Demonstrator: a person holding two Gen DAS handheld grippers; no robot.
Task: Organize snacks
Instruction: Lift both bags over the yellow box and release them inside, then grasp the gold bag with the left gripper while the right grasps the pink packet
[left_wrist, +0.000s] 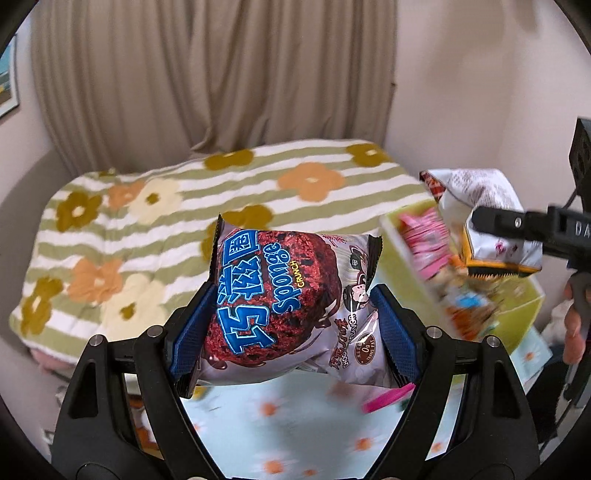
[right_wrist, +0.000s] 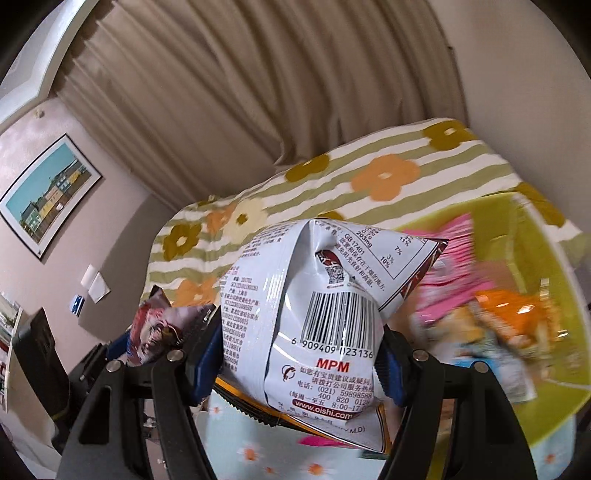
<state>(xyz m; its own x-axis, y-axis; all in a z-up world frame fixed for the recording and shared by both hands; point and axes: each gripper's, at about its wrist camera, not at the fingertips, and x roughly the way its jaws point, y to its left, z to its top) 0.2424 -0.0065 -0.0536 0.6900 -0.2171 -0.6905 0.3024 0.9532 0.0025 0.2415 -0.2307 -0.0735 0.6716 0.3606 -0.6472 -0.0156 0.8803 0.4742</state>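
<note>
My left gripper is shut on a chocolate Sponge Crunch snack bag, held up above the pale floral cloth. Its blue pads press the bag's two sides. My right gripper is shut on a white snack bag with its barcode side facing the camera. From the left wrist view that white bag hangs at the right, over a yellow-green box. The Sponge Crunch bag shows at the left in the right wrist view.
The yellow-green box holds pink packets and orange snack packs. A bed with a striped flowered blanket lies behind, with beige curtains beyond. A person's hand shows at the right edge.
</note>
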